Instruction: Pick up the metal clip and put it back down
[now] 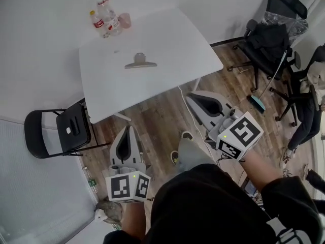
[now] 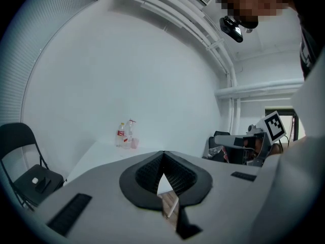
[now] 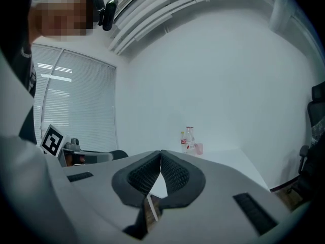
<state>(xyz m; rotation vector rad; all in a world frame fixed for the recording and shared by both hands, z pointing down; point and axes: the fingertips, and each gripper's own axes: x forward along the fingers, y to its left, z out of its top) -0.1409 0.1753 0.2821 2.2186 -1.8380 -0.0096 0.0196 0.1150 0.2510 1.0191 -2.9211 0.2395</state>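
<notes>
The metal clip (image 1: 140,61) lies flat on the white table (image 1: 172,44), near its middle, with nothing touching it. My left gripper (image 1: 128,131) hovers over the wooden floor short of the table's near edge, jaws shut and empty. My right gripper (image 1: 195,96) is held a little farther right, by the table's near right corner, also shut on nothing. In the left gripper view the jaws (image 2: 163,154) meet at the tip, and in the right gripper view the jaws (image 3: 161,154) do the same. The clip does not show in either gripper view.
Plastic bottles (image 1: 105,19) and a pink cup (image 1: 124,20) stand at the table's far left corner. A black folding chair (image 1: 61,131) stands left of the table. Black office chairs (image 1: 269,44) stand at the right. A white cable (image 1: 190,118) runs across the floor.
</notes>
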